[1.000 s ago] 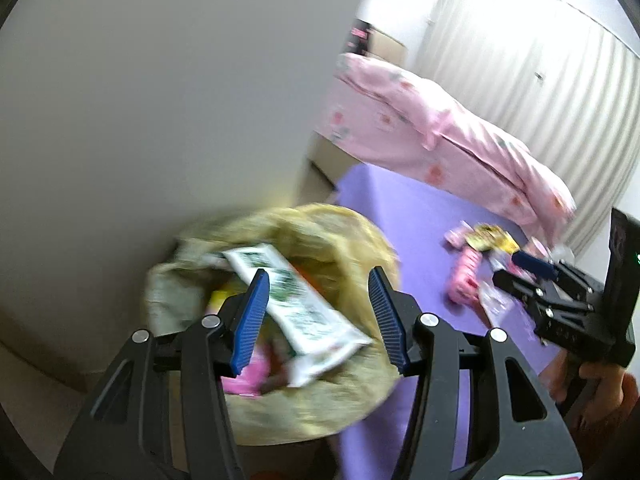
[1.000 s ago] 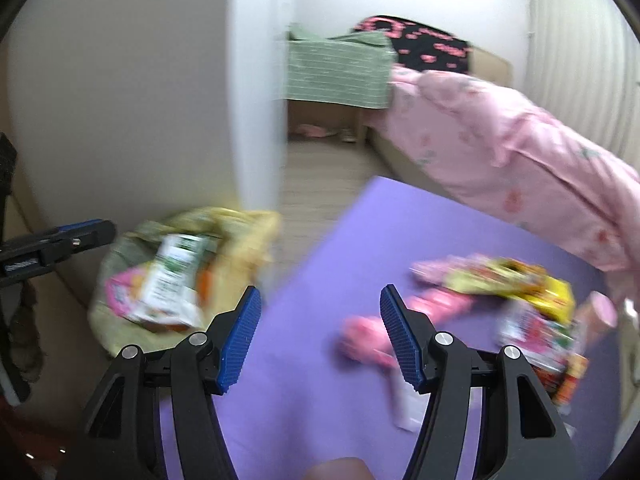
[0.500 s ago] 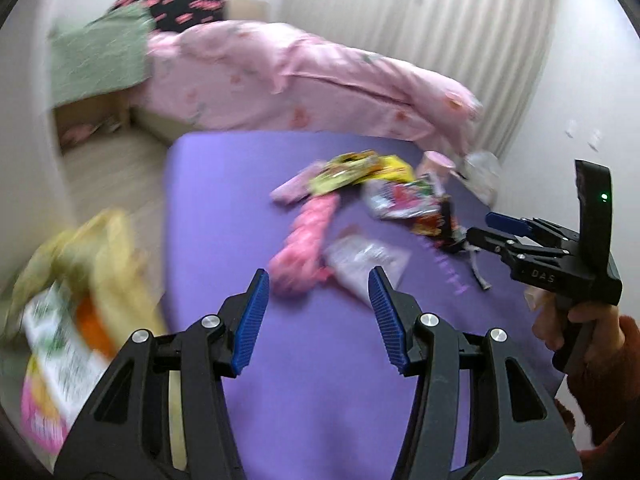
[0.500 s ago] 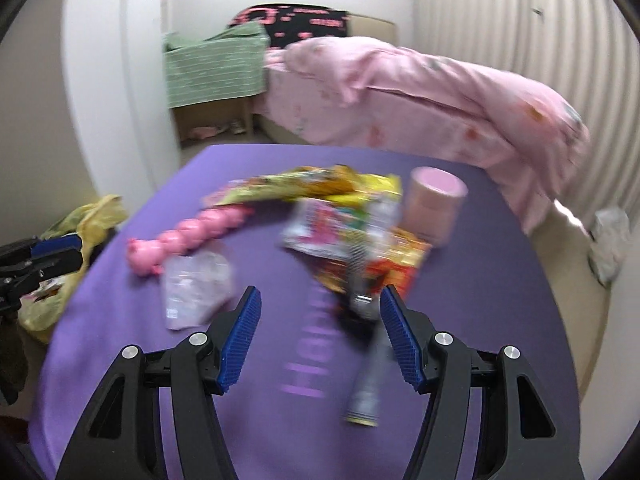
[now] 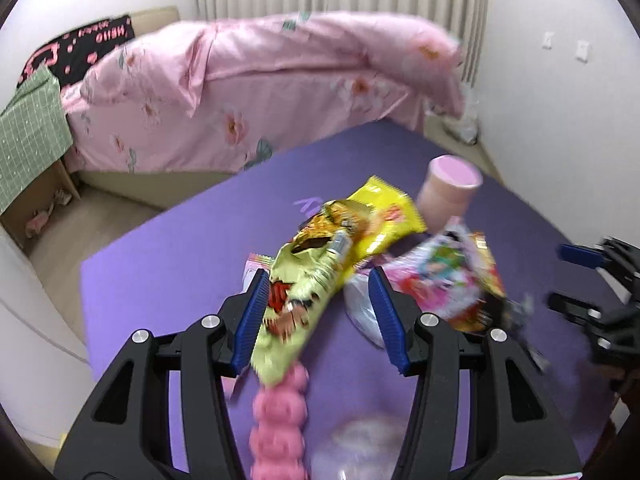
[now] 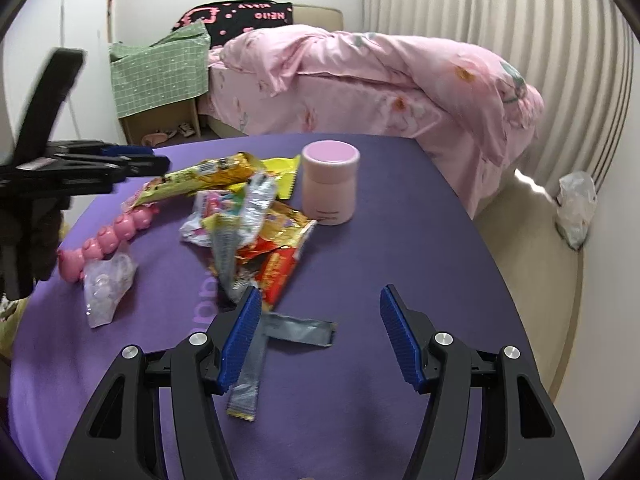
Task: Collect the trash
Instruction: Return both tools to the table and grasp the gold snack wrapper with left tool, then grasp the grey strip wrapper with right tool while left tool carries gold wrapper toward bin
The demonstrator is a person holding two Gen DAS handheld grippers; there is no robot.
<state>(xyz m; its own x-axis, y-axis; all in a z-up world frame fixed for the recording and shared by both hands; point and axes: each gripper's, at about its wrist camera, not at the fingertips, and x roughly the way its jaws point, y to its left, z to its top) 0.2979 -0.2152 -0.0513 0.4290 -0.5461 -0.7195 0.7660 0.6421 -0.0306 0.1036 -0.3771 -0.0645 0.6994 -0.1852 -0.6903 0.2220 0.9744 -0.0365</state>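
Black gripper [image 6: 320, 336] frames, ribbed blue jaws, silver screws.

A home bedroom is shown. A bed [image 6: 360, 92] draped with a pink floral quilt [image 5: 248, 80] is seen behind the purple worktop [image 6: 400, 260]; beside the bed's head a small shelf covered by green cloth [image 6: 160, 72] is placed, and pleated curtains [image 6: 500, 8] hang behind the bed.

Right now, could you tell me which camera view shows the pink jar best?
The right wrist view: the pink jar stands whole and sharp on the purple table. In the left wrist view it is blurred and partly hidden behind a yellow wrapper.
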